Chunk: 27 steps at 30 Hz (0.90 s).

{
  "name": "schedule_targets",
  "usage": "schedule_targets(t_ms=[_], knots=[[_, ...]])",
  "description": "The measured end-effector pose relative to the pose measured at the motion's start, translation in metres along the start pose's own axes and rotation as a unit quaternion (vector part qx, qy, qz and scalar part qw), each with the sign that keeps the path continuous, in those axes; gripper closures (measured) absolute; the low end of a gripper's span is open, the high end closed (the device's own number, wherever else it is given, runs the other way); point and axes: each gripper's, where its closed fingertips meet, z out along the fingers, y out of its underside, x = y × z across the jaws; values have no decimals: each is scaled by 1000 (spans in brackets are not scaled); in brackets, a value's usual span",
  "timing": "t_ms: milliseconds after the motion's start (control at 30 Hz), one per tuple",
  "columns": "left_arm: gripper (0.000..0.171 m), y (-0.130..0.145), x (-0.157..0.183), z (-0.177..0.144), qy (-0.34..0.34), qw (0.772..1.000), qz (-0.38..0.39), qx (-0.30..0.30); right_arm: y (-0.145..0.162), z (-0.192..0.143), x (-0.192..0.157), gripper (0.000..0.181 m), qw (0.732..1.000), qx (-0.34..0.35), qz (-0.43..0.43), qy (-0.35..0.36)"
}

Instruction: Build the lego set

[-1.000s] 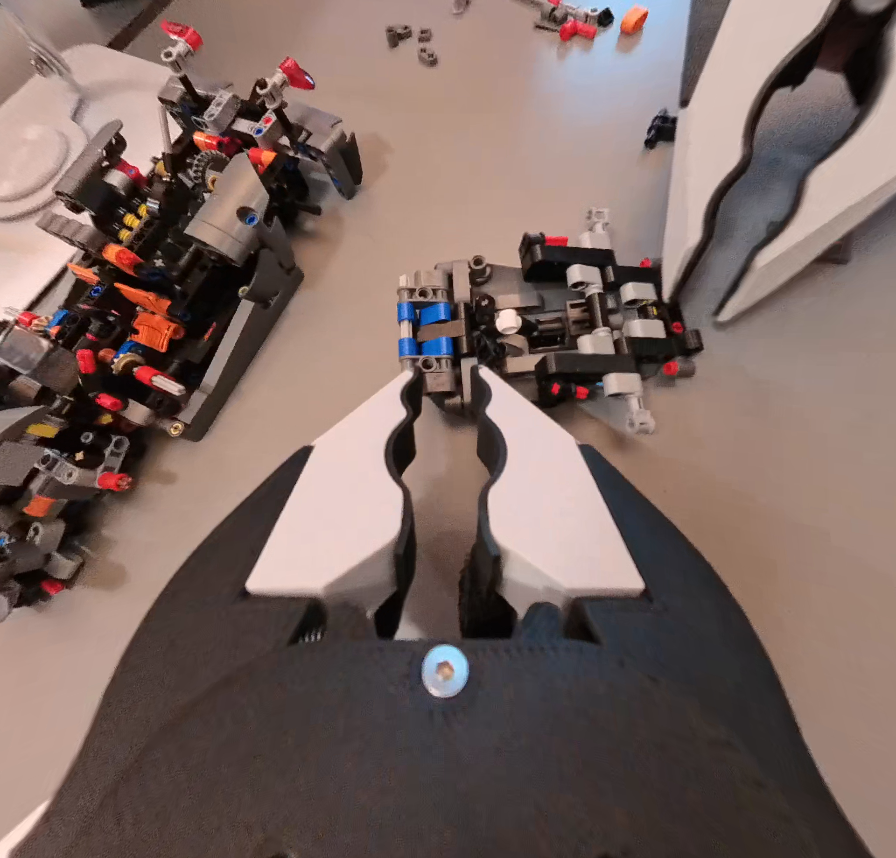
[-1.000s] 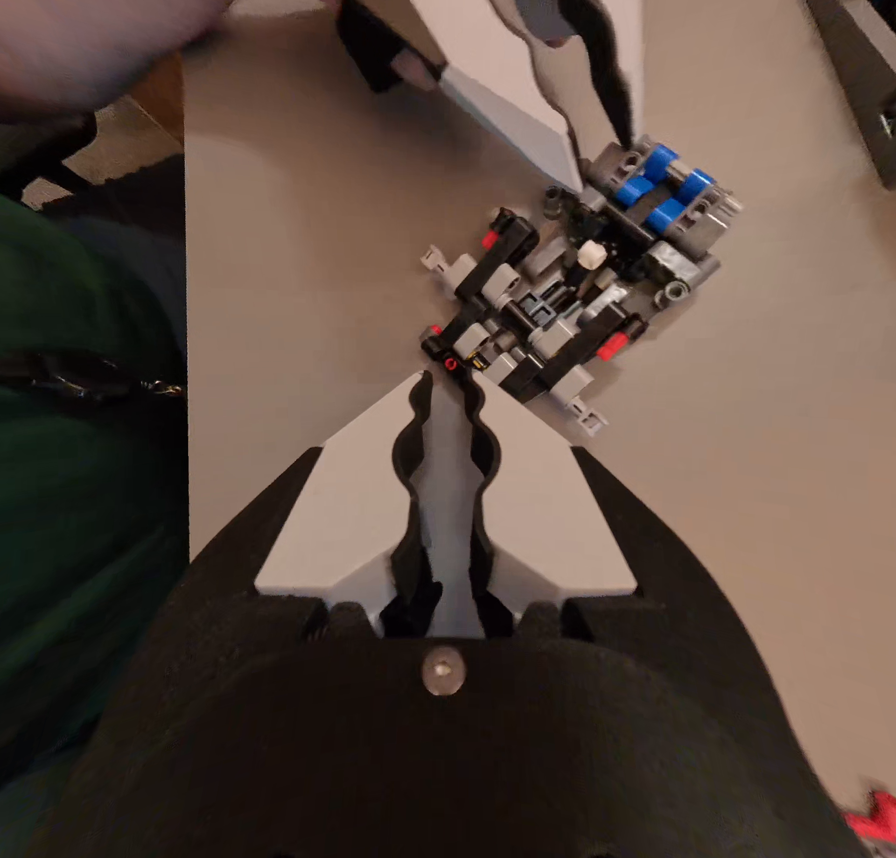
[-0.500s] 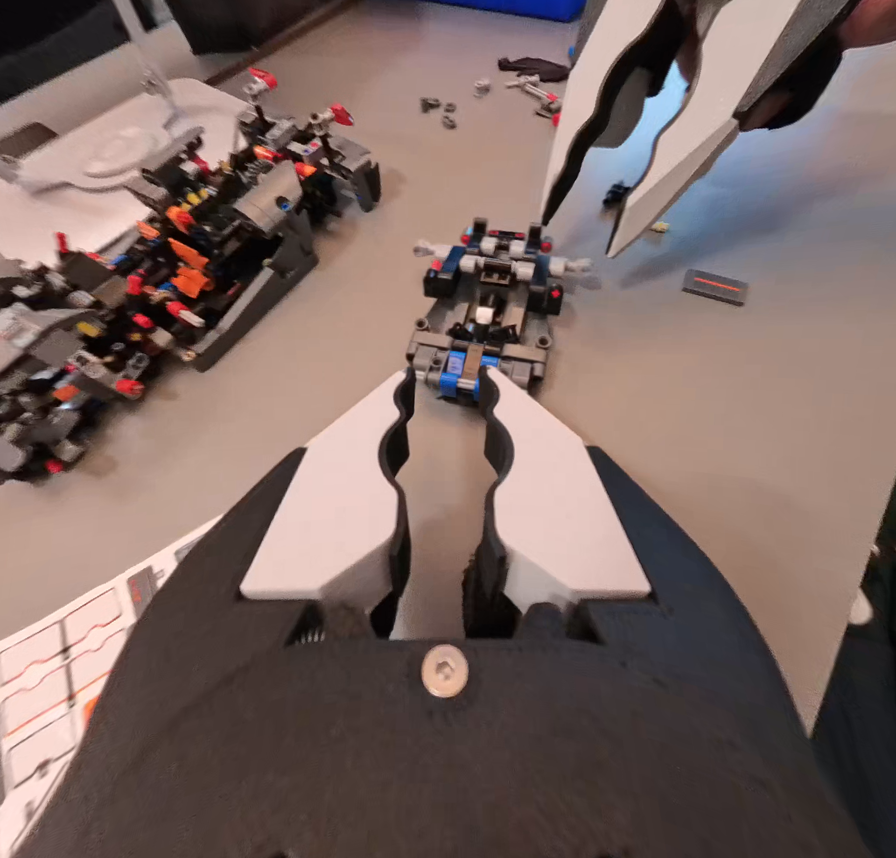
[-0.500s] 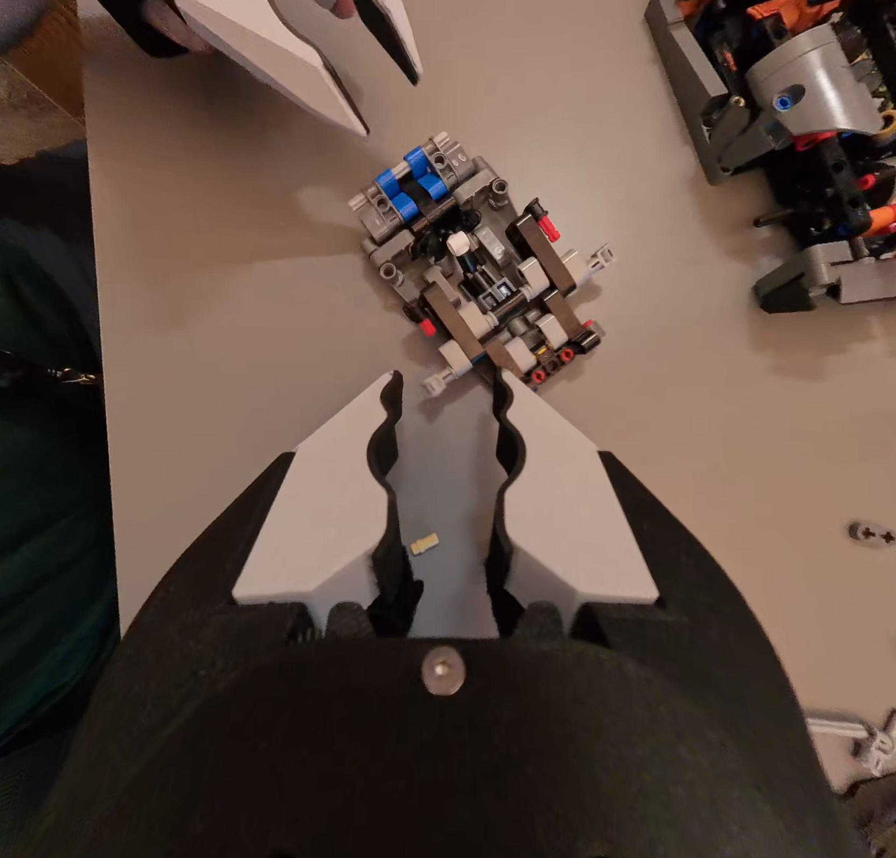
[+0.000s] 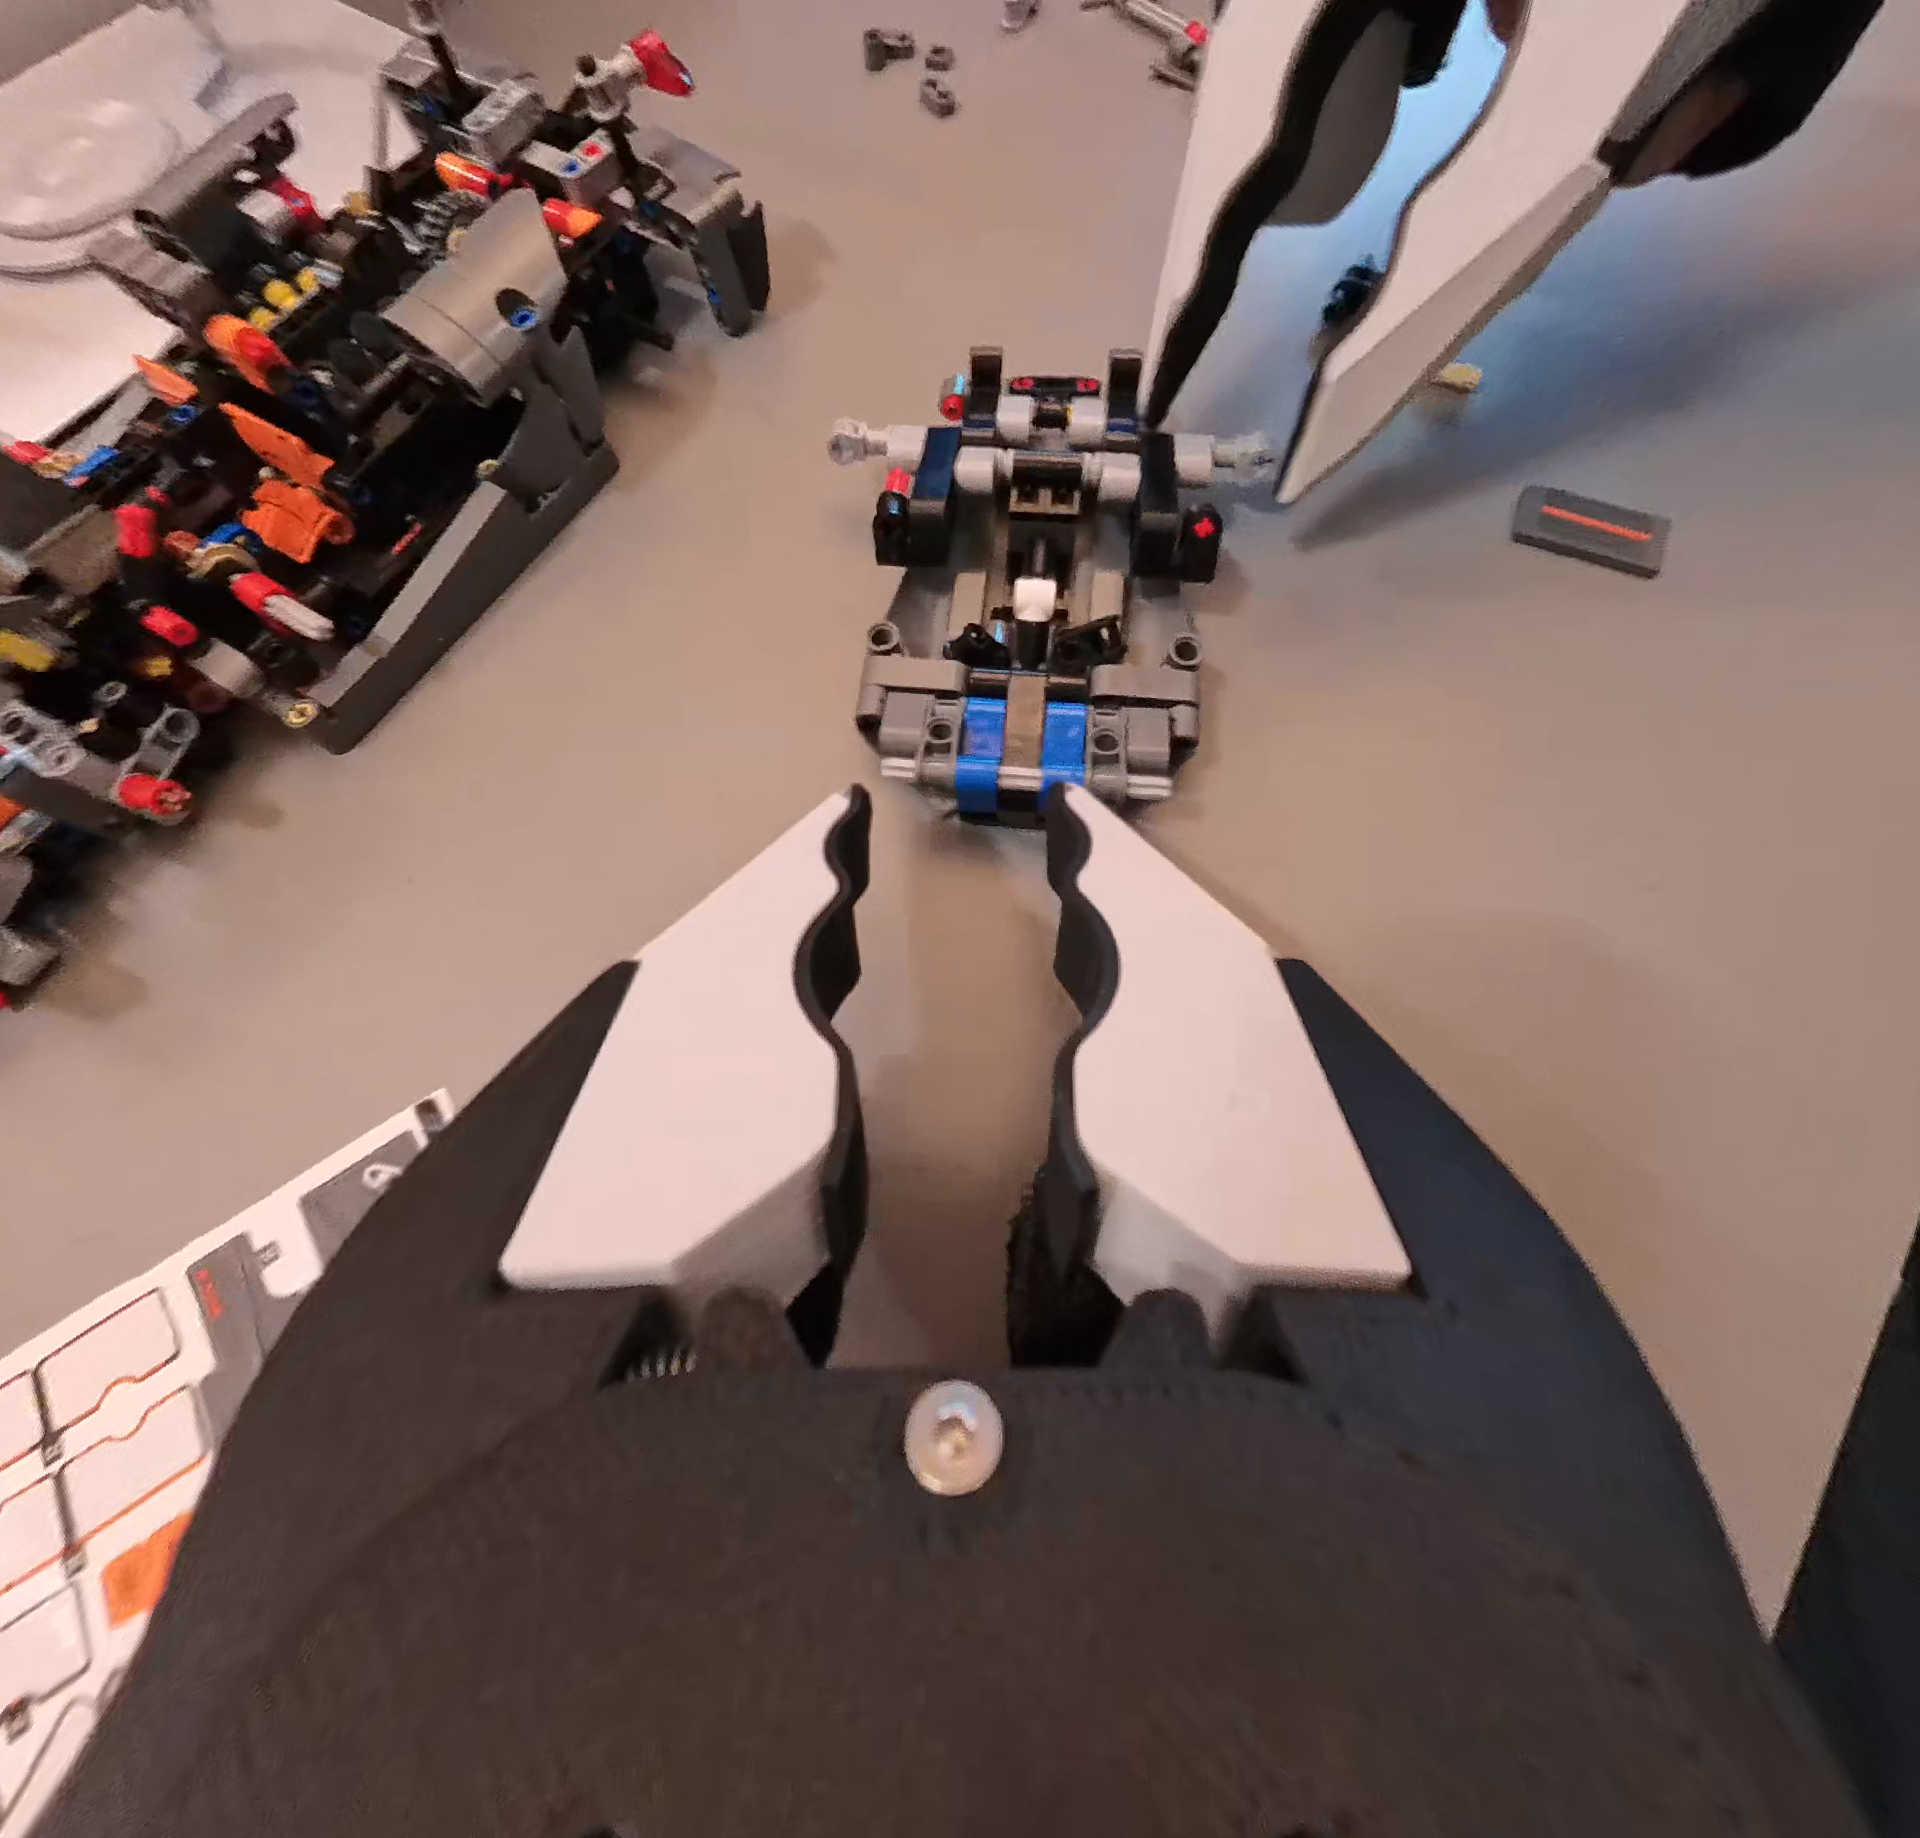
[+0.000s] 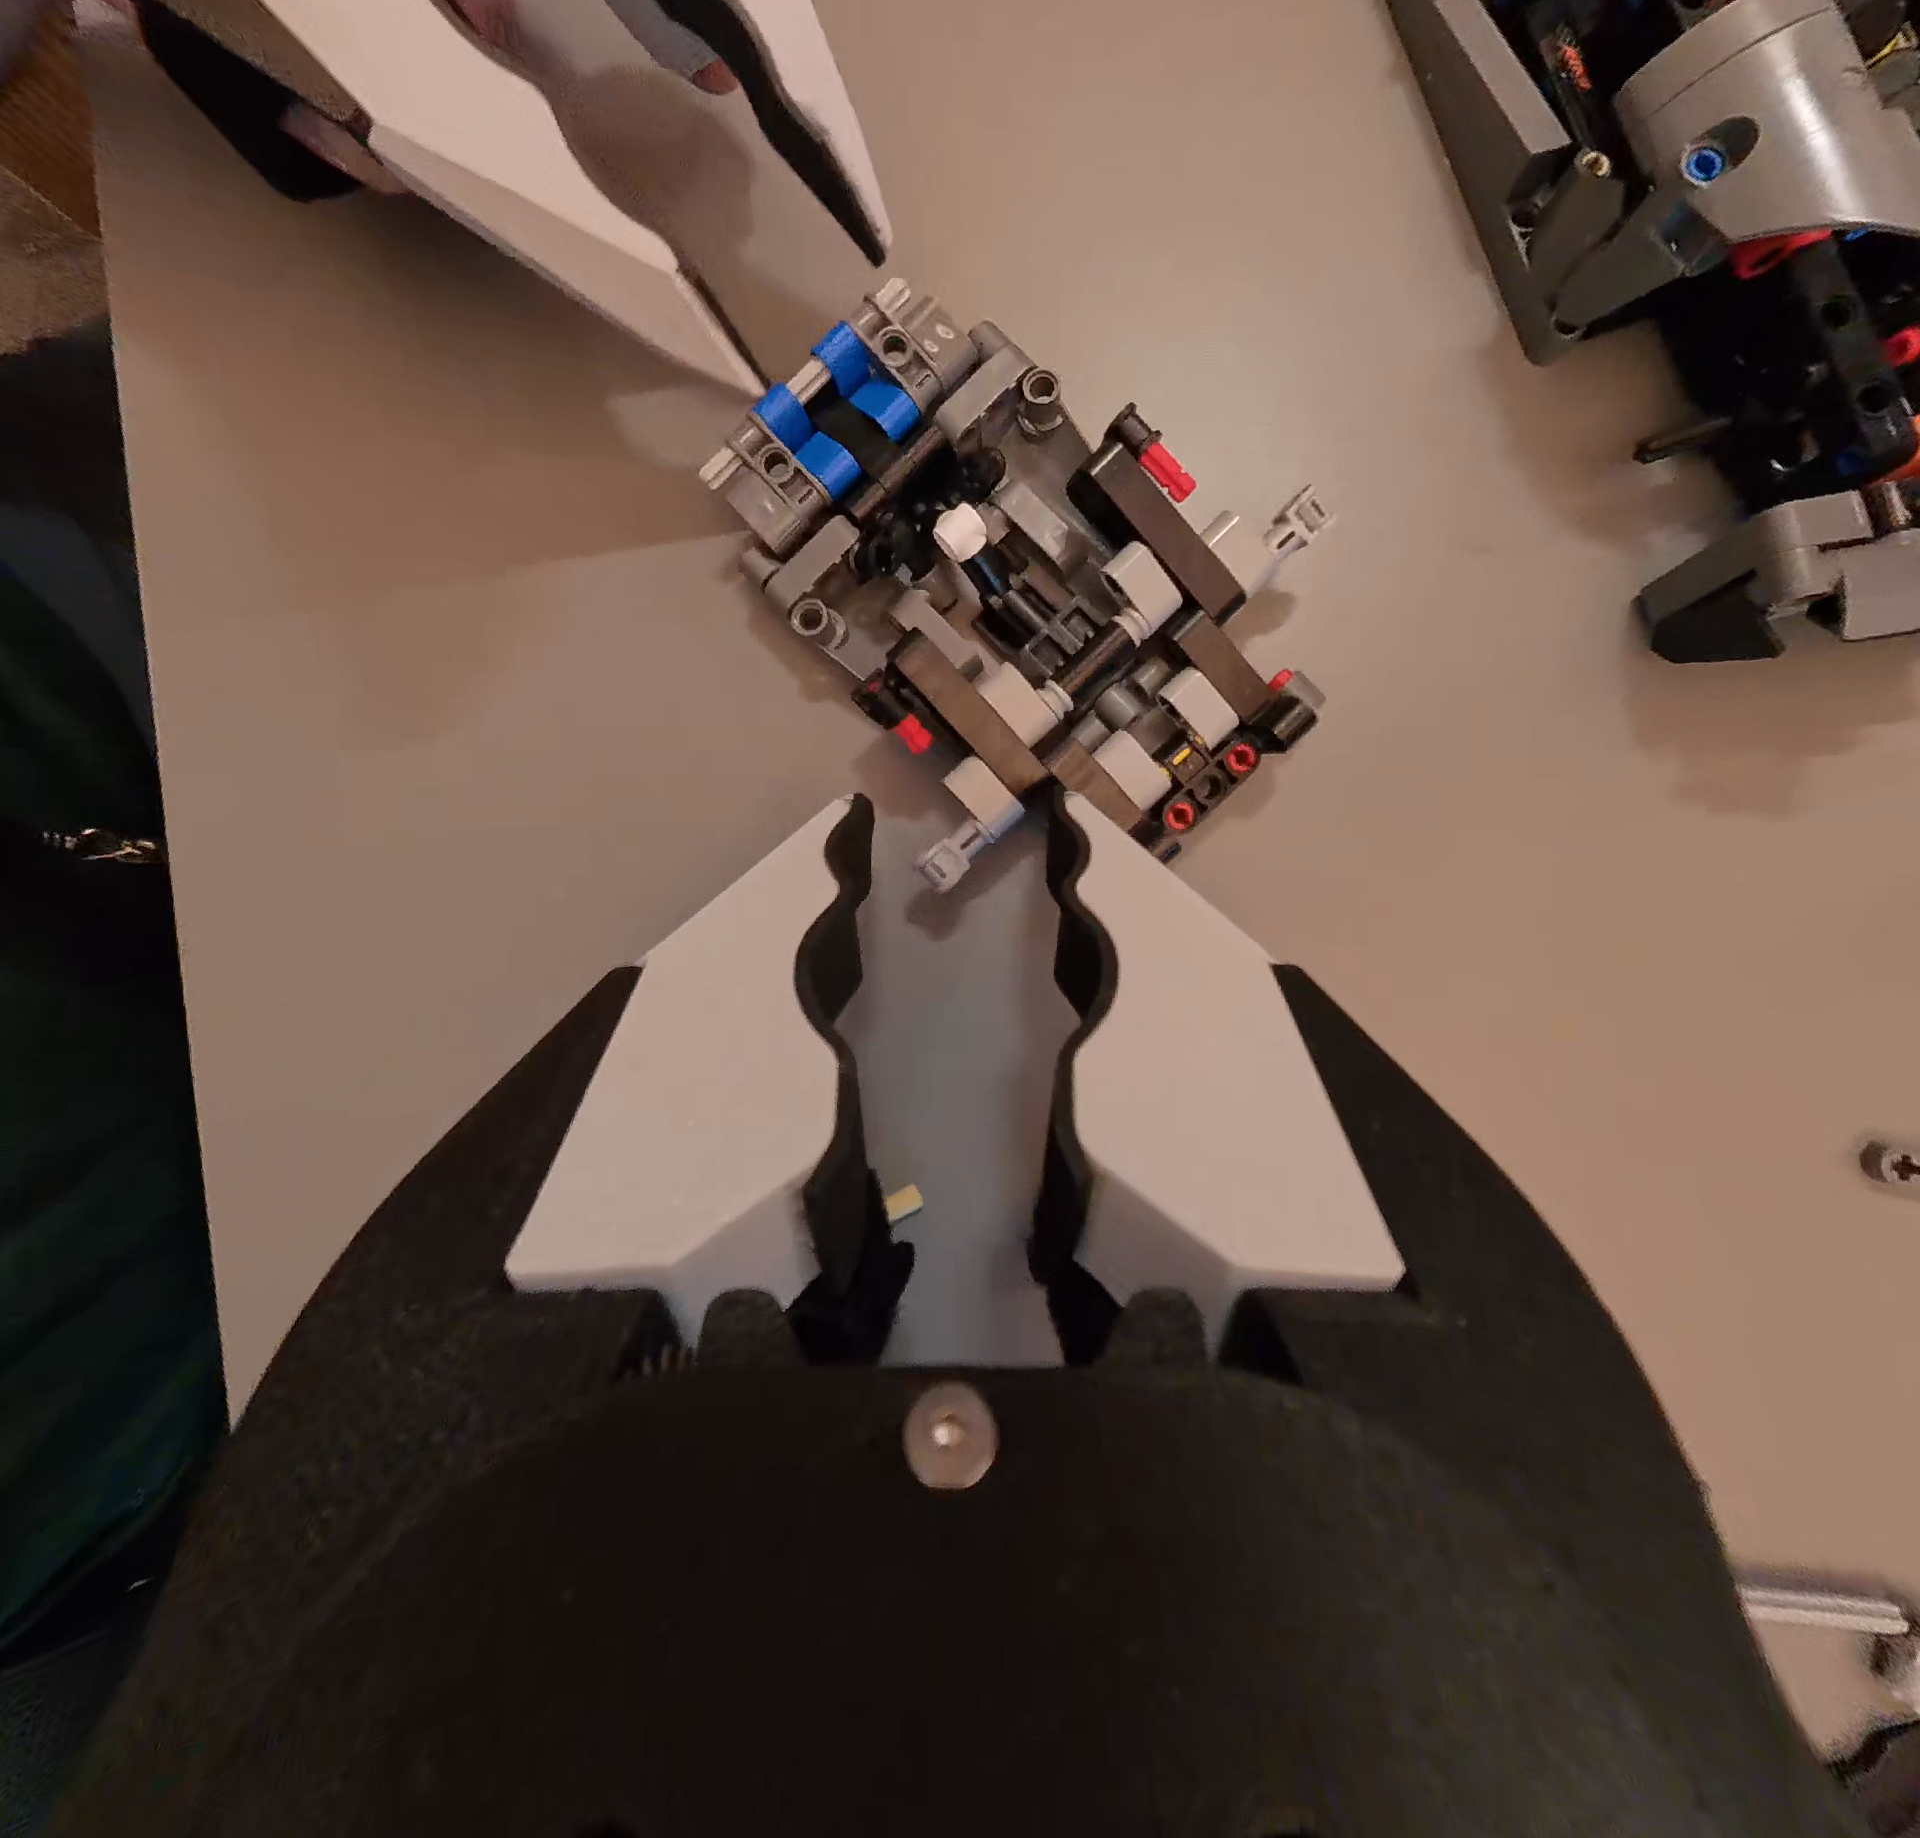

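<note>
In the left wrist view, the left gripper (image 5: 951, 801) stands at lower centre with its jaws parted and nothing between them, the tips just short of the blue end of the small chassis (image 5: 1034, 604), which lies flat on the grey table (image 5: 1455, 853) at the middle of the frame. The right gripper (image 5: 1216, 438) comes down from the upper right, also parted and empty, one tip at the far axle end. The chassis looks light and rigid but only pinned together, so it is likely to slide or shed a part if squeezed on its thin axles; the grey frame beams beside the blue pieces look like the safer hold. A large dark build (image 5: 343, 417) fills the upper left, a printed sheet (image 5: 135, 1373) the lower left, a flat dark tile (image 5: 1590, 531) the right, loose pieces (image 5: 914, 63) the top. In the right wrist view, the right gripper (image 6: 956, 817) is parted around a protruding grey axle stub (image 6: 961, 853), with the chassis (image 6: 1018, 562) lying diagonally at centre. The left gripper (image 6: 810, 323) reaches from the upper left, its tips near the blue end. The large build (image 6: 1714, 230) sits upper right, well apart; nothing blocks either approach.
</note>
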Motion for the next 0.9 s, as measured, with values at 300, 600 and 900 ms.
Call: schedule_targets(t_ms=[300, 600, 900], knots=[[143, -4, 10, 1, 19, 1000, 3, 9, 0, 1, 3, 150, 1000, -3, 4, 9], [133, -6, -12, -16, -5, 999, -13, 35, -1, -9, 3, 150, 1000, -2, 12, 26], [124, 0, 4, 3, 10, 1000, 25, -2, 1, 4, 2, 148, 999, -15, 12, 30]])
